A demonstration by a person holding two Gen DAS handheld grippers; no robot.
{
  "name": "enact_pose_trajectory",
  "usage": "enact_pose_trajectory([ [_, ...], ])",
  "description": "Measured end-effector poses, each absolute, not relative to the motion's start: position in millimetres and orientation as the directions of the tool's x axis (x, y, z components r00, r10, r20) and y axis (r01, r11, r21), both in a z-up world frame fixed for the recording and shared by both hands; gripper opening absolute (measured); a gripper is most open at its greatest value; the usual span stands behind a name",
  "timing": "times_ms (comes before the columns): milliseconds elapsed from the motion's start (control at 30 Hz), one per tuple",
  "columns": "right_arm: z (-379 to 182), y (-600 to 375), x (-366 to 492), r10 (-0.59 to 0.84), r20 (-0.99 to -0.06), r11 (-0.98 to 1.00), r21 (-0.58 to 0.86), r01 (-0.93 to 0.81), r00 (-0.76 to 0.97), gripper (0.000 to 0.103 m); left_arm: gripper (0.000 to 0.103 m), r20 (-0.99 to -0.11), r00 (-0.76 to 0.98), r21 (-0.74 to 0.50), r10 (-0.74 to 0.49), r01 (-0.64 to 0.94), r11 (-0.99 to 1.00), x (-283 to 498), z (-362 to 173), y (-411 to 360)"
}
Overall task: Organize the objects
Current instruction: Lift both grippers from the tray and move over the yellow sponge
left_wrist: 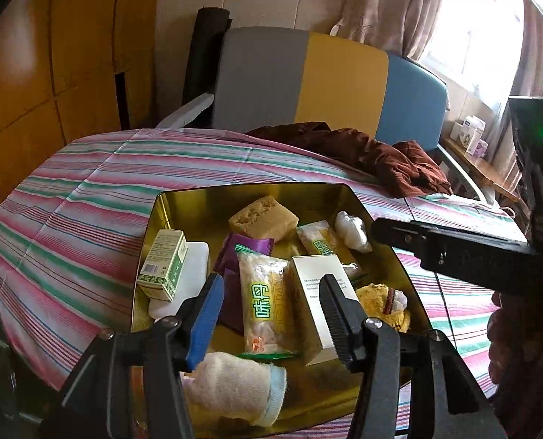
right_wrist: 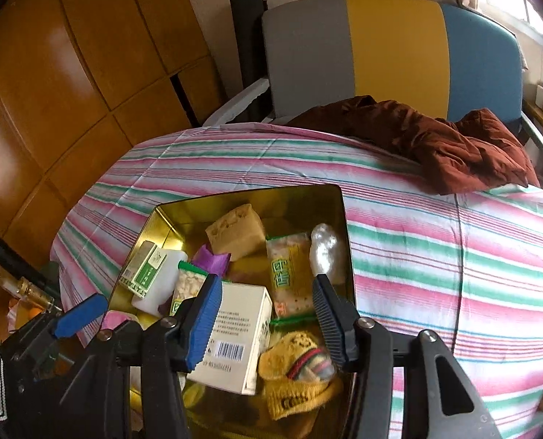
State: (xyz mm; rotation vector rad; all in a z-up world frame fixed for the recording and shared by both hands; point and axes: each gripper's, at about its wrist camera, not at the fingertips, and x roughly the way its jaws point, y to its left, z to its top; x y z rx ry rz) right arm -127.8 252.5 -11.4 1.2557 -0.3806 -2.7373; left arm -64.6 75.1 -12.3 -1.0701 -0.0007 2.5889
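Two grippers, left and right, hover spread wide and empty over the gold tin on the striped bedspread. Inside: white box, stiff and light, best pinched across its narrow sides; yellow sock, soft, bunches anywhere; snack packet, crinkly, probably slippery.

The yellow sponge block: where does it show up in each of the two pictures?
Left wrist view: sponge block lies at the far end of the gold tin, above centre.
Right wrist view: sponge block, left of centre.
Shared landmark: the small green box.
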Motion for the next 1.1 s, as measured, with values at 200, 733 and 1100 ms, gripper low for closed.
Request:
enact_pose_trajectory([
  [200,-8.4,251.8,-112.9,-0.184,-0.723,-0.965,0.261,-0.016,-0.666,0.052,0.06,-0.672,-0.67,-0.124,0.316,-0.319,-0.94,-57.3,-7.0,73.9],
  [733,0.1,263.2,-75.0,-0.108,-0.715,-0.977,0.203,-0.057,-0.691,0.053,0.062,-0.638,-0.684,-0.101,0.354,-0.382,-0.919,-35.7,10.4,85.9],
  [1100,-2.3,311.8,-45.5,-0.038,-0.726,-0.963,0.209,-0.167,-0.686,0.053,0.065,-0.628,-0.671,-0.052,0.394,-0.47,-0.881,-22.6,21.0,117.5],
])
